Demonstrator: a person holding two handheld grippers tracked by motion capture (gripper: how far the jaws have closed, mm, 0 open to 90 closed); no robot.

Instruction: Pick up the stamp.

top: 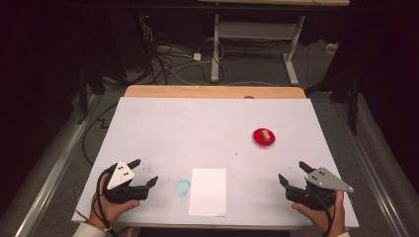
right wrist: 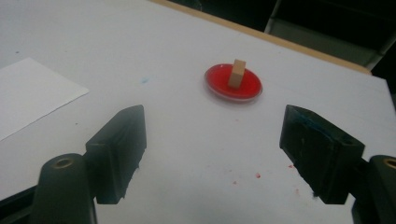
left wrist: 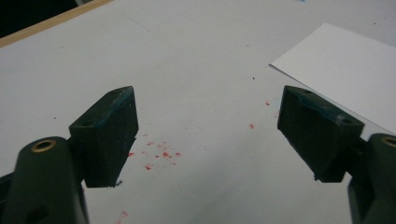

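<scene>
- Right gripper view: the right gripper (right wrist: 212,154) stands with its black jaws wide apart and nothing between them, low over the white table sheet (right wrist: 187,140). Ahead of it, well apart, sits the small upright tan wooden block (right wrist: 237,73) in the shallow round red dish (right wrist: 233,83).
- Left gripper (left wrist: 208,135), seen in its own view, is likewise spread open and empty, above a scatter of red specks (left wrist: 159,154). The white rectangular paper sheet (left wrist: 345,74) lies off to one side of it.
- High view: both grippers rest near the table's near edge, left gripper (top: 143,173) and right gripper (top: 292,174) either side of the paper (top: 208,191); a faint blue smudge (top: 183,187) sits just beside the paper's left edge.
- Risk: the block stands tall and narrow. A jaw that brushes it off-centre would likely tip it over in the dish.
- Risk: the dish looks light and shallow. A low approach could catch its rim and shove or flip it, smearing red on the table.
- Risk: the red contents appear wet. A slick block may slip from the pads, or drip across the sheet if carried toward the paper.
- Risk: the paper is loose. A dragged jaw or trailing cable could shift it.
</scene>
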